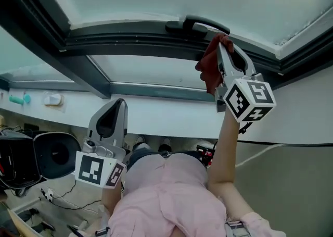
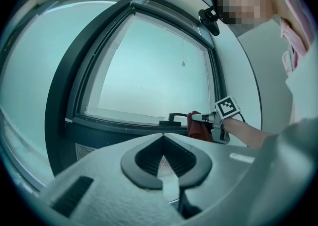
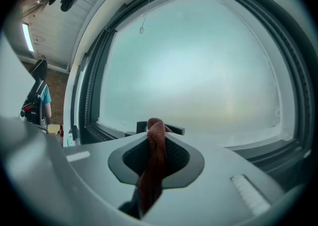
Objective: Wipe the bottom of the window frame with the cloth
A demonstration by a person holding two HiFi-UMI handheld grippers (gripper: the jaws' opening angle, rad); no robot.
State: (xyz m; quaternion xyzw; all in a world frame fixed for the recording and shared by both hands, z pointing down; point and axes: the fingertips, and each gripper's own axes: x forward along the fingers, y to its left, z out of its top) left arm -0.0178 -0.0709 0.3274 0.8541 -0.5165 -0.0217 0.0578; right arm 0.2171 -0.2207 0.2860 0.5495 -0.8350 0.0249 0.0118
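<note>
A dark red cloth (image 1: 209, 65) is pinched in my right gripper (image 1: 222, 43), which is shut on it and held up against the dark bottom rail of the window frame (image 1: 135, 38), just right of the black window handle (image 1: 197, 24). In the right gripper view the cloth (image 3: 155, 160) runs up between the jaws, its tip in front of the handle (image 3: 174, 129). My left gripper (image 1: 115, 110) hangs low by the person's body, shut with nothing in it. The left gripper view shows the cloth (image 2: 199, 128) and the right gripper (image 2: 195, 117) at the frame.
A white sill (image 1: 156, 113) runs below the window. A dark mullion (image 1: 78, 66) splits the panes at the left. A black chair (image 1: 54, 152) and cables stand on the floor at the lower left. The person's pink clothing (image 1: 166, 199) fills the bottom centre.
</note>
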